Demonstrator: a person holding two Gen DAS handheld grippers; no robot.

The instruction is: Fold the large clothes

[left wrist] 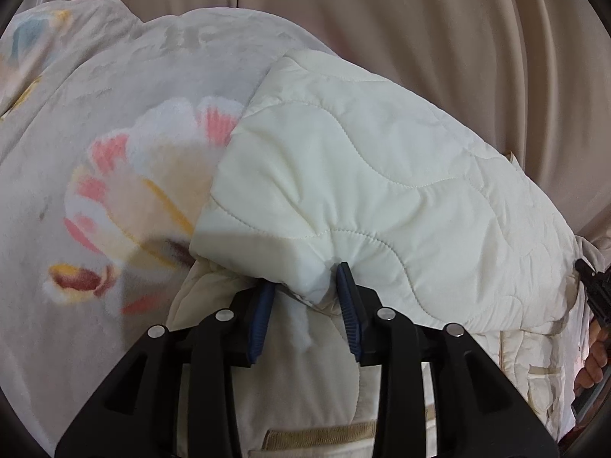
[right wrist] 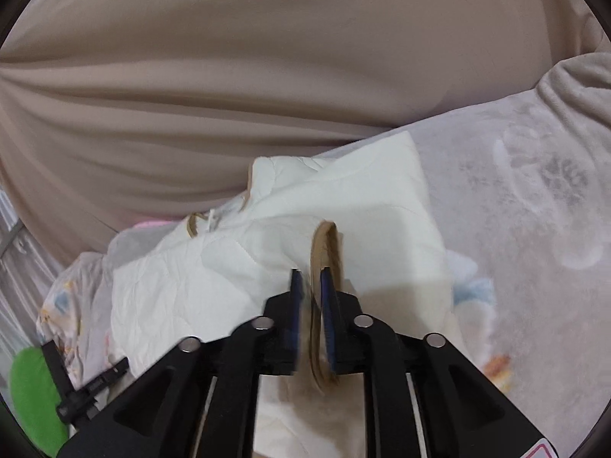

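Jacket (left wrist: pixel 382 175) on blanket (left wrist: pixel 95 114), curtain (left wrist: pixel 420 19) behind.

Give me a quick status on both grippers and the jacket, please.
Left gripper open around a jacket fold. Right gripper open, tan trim between its fingers. Jacket half folded on the floral blanket. Nothing in the way.

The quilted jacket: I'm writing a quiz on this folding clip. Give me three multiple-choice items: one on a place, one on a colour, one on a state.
1. What does the quilted jacket lie on?
A. a flowered blanket
B. a wooden floor
C. a glass desk

2. What colour are the pads of the left claw?
A. red
B. blue
C. yellow

3. What runs between the pads of the right claw?
A. a sock
B. nothing
C. the jacket's tan trim

Answers:
1 A: the flowered blanket spreads out beneath it.
2 B: both show blue.
3 C: the tan trim loops up between them.
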